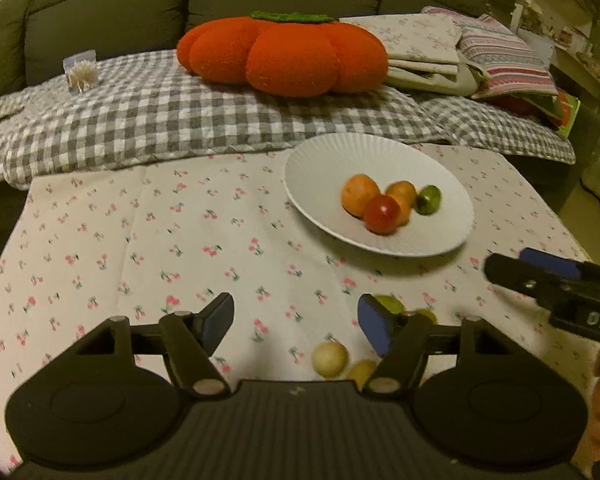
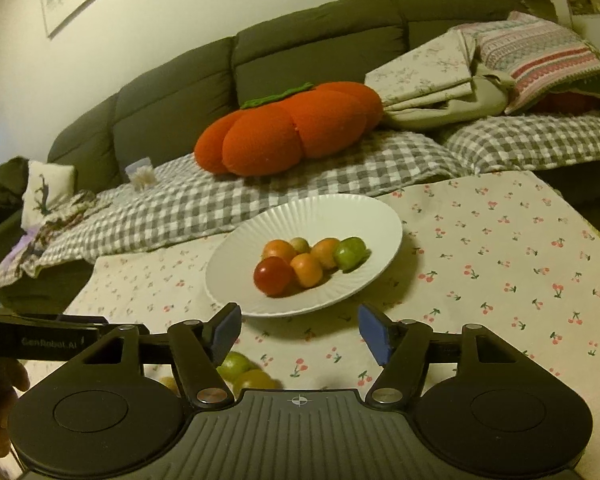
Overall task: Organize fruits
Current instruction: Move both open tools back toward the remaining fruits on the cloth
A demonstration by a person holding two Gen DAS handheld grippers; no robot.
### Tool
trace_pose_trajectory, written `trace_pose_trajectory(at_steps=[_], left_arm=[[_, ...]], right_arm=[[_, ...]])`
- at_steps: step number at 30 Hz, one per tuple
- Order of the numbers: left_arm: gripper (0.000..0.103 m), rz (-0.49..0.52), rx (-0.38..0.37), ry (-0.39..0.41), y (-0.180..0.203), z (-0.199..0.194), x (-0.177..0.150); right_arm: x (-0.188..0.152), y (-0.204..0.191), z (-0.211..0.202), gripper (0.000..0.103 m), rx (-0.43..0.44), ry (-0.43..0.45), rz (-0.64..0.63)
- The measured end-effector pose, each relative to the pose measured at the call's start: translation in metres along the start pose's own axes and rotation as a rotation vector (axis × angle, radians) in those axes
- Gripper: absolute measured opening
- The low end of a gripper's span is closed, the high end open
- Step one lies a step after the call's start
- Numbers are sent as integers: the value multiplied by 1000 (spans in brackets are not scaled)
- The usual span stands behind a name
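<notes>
A white ribbed plate stands on the cherry-print tablecloth and holds several small fruits: a red one, orange ones and a green one. Loose fruits lie on the cloth near me: a pale yellow one, a yellow one and green ones. My left gripper is open and empty above the cloth, left of the loose fruits. My right gripper is open and empty just before the plate; it also shows in the left wrist view.
Behind the table is a grey sofa with a checked blanket, an orange pumpkin cushion, folded linens and a toothpick holder. The table's right edge drops to the floor.
</notes>
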State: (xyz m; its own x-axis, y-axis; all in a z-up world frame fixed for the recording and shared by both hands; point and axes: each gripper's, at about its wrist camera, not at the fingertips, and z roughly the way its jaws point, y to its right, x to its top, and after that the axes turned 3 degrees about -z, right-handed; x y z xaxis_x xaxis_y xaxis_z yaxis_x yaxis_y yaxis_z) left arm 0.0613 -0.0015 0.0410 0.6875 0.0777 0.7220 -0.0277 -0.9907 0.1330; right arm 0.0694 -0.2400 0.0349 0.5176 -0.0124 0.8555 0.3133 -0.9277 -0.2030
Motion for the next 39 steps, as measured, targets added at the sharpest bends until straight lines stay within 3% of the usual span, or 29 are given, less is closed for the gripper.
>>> trace_pose_trajectory(at_steps=[4,12,18,24,30,39], left_arm=[[74,-42,-14,-20,1,-8,-8],[74,-195,2,-68,-17,-1,-15],[71,-301,-30,-93,-28,9,-18],[61,-318,-60,-127,-20,18,-23],[45,-392,-105,-144,-21,30,-24],[31,-390,-94,-142,-15,41,-25]], right_arm=[[-3,-4,-1,67,24,-23,-27],[-7,-8,1,67,62,-59,-60],[-12,-10,3,67,96,-76,-85],[-16,-13,7,67,109,-86,-104],[-25,-11,16,66,116,-118,-107],[-32,-16,29,57,128,-144,-115]])
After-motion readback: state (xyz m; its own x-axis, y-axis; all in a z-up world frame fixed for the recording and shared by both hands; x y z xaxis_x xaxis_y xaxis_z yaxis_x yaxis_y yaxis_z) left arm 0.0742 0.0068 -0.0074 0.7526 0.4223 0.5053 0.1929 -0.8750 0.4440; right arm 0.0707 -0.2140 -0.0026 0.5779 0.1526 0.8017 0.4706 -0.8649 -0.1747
